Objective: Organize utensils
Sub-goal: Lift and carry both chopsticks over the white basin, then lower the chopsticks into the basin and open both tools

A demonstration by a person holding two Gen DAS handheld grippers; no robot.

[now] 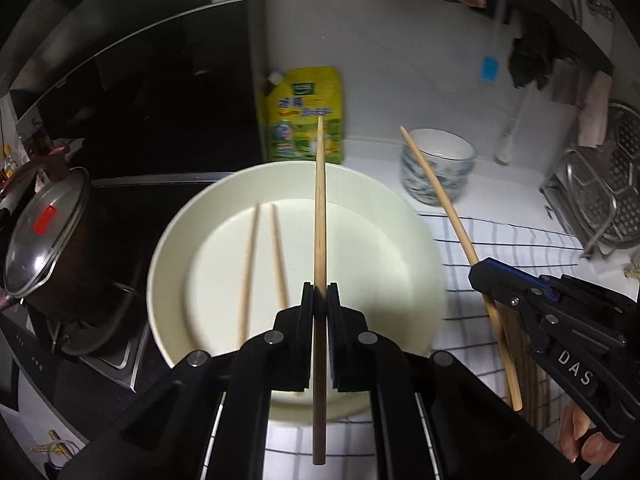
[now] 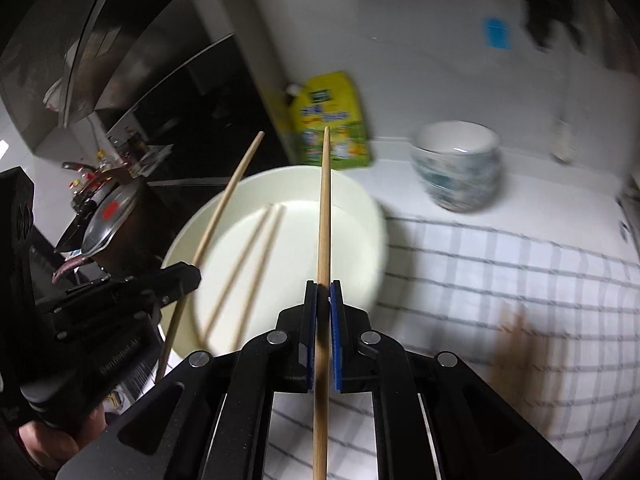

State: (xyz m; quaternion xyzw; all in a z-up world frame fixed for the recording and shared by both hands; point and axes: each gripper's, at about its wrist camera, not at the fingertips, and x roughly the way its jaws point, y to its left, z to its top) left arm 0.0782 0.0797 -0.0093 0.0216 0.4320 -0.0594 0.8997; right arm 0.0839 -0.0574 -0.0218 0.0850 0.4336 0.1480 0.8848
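At the bottom centre of the left wrist view, the left gripper (image 1: pixel 320 292) is clamped tight on a single wooden chopstick (image 1: pixel 319 200), which runs straight up the frame from below the jaws to a tip in front of the yellow pouch (image 1: pixel 306 114). Under it sits a wide white plate (image 1: pixel 176 240), and two more chopsticks (image 1: pixel 264 264) lie side by side on the plate's floor, left of the held one. To the lower right of that frame the right gripper (image 1: pixel 486 276) shows from the side, pinching its own chopstick (image 1: pixel 440 196), which slants up and left toward a stack of patterned bowls (image 1: pixel 438 168). A dark bundle of further sticks (image 1: pixel 528 360) lies on the checked cloth (image 1: pixel 520 248) just behind that gripper, blurred. The right wrist view shows the same grip from behind: jaws narrow on a chopstick rising up the middle of the frame, with the left gripper (image 2: pixel 188 276) at the middle left holding its stick at a slant over the plate rim. A lidded dark pot (image 1: pixel 52 240) stands at the left edge, beside the plate, and a metal rack (image 1: pixel 600 196) sits at the far right.
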